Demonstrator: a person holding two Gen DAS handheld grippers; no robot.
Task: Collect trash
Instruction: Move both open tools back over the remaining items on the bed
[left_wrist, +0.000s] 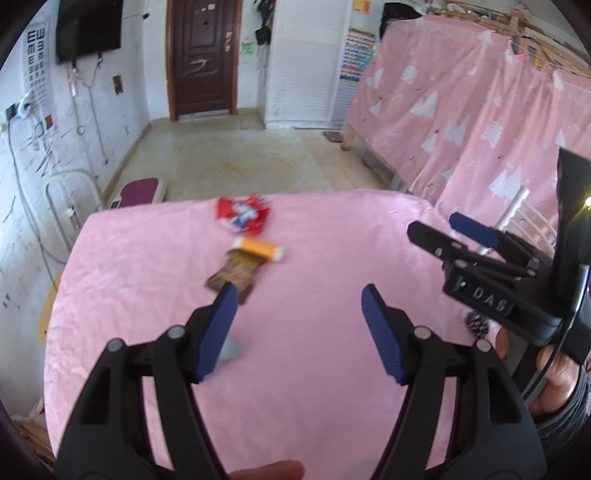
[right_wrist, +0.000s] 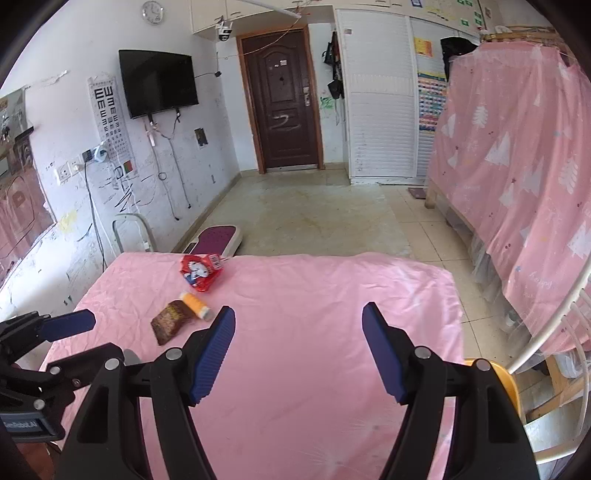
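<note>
Three pieces of trash lie in a row on the pink-covered table (left_wrist: 147, 258): a red crumpled wrapper (left_wrist: 242, 215), an orange tube-shaped packet (left_wrist: 258, 249) and a brown wrapper (left_wrist: 235, 275). They also show in the right wrist view: the red wrapper (right_wrist: 201, 272), the orange packet (right_wrist: 195, 304), the brown wrapper (right_wrist: 170, 320). My left gripper (left_wrist: 299, 295) is open and empty, its left fingertip just short of the brown wrapper. My right gripper (right_wrist: 298, 314) is open and empty, to the right of the trash. A small grey object (left_wrist: 229, 350) lies behind my left finger.
A pink curtain (left_wrist: 461, 122) covers a bunk bed at the right. A white chair frame (left_wrist: 66, 206) and a purple-topped scale (left_wrist: 140, 192) stand beyond the table's far left. A yellow object (right_wrist: 506, 380) and white rails (right_wrist: 546, 328) are at the table's right.
</note>
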